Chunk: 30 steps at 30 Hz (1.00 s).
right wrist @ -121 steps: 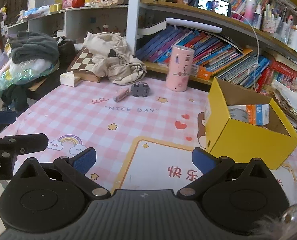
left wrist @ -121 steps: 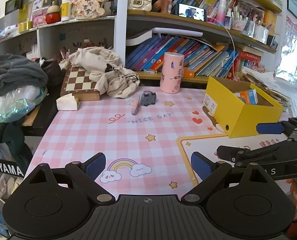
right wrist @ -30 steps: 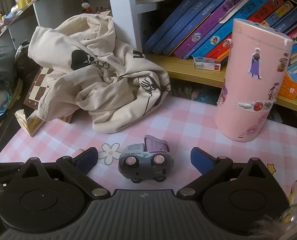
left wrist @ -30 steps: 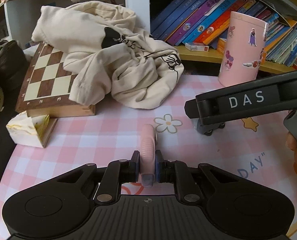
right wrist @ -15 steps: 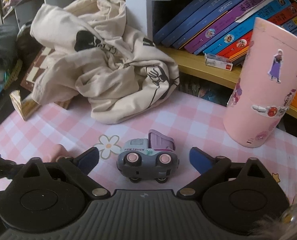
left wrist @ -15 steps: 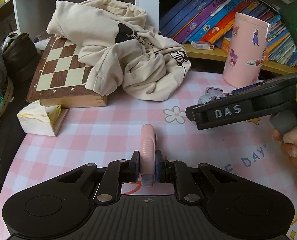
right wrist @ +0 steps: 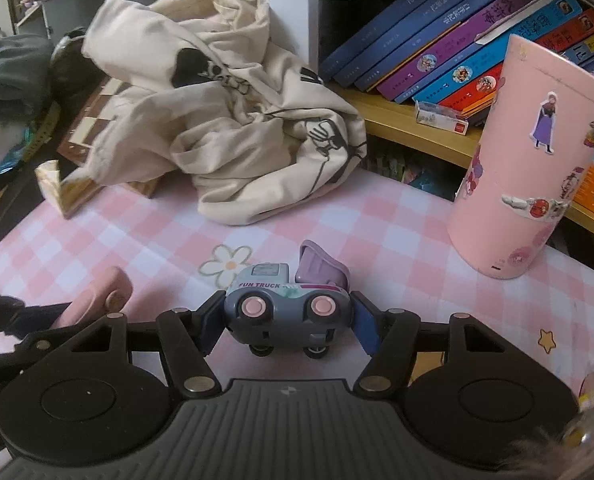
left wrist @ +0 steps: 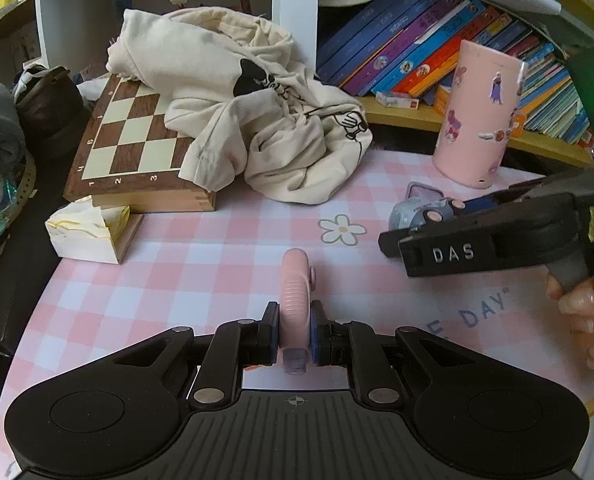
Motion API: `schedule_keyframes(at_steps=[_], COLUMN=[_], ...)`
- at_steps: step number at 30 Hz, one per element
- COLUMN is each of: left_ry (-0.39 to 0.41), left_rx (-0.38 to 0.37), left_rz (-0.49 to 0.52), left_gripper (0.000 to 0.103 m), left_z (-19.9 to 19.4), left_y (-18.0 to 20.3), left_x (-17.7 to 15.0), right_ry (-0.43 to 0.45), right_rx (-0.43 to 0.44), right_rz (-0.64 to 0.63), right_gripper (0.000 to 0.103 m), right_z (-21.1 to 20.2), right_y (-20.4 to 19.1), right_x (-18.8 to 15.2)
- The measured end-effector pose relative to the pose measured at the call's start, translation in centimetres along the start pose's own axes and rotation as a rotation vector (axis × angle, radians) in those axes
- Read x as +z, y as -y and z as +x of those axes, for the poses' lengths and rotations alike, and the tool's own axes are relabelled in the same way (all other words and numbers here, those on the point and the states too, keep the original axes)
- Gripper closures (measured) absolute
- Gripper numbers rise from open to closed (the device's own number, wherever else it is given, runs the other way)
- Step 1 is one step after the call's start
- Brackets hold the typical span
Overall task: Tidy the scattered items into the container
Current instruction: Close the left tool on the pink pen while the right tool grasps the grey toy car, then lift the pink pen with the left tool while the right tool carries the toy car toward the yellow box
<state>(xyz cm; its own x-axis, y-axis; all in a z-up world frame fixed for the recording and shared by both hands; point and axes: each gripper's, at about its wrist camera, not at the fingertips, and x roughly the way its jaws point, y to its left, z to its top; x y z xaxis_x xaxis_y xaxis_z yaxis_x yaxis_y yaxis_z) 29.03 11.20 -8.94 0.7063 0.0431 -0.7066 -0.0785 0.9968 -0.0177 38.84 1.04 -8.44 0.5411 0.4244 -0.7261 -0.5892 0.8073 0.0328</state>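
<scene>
My left gripper is shut on a slim pink plastic tool, which sticks out forward over the pink checked tablecloth. A little to its right, a grey toy truck with pink wheels and a raised purple bed stands on the cloth. My right gripper has its jaws closing on it, and both blue pads touch the truck's two ends. From the left wrist view the truck shows partly behind the right gripper's black finger. The container is out of view.
A crumpled cream garment lies over a chessboard box at the back. A tall pink sticker-covered cylinder stands at the right, before a shelf of books. A small white-yellow box sits at left. A hand holds the right gripper.
The right gripper's jaws have come in from wide open to both ends of the truck. The left gripper has drawn back a little with the pink tool still in it.
</scene>
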Motion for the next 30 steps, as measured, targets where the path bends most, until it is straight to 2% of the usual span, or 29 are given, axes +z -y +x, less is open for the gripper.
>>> schedule_keyframes(at_steps=[9, 30], left_ry=[0.014, 0.045], left_rx=[-0.032, -0.081], left_rz=[-0.012, -0.029], left_gripper=[0.09, 0.09], left_z=[-3.5, -13.0], left_y=[0.3, 0.2], left_x=[-1.4, -7.0], right_ry=[0.001, 0.016], right_rx=[0.025, 0.025], right_rz=[0.014, 0.041], right_gripper=[0.041, 0.041], right_z=[-3.9, -13.0], right_y=[-1.4, -5.6], right_x=[-1.9, -8.0])
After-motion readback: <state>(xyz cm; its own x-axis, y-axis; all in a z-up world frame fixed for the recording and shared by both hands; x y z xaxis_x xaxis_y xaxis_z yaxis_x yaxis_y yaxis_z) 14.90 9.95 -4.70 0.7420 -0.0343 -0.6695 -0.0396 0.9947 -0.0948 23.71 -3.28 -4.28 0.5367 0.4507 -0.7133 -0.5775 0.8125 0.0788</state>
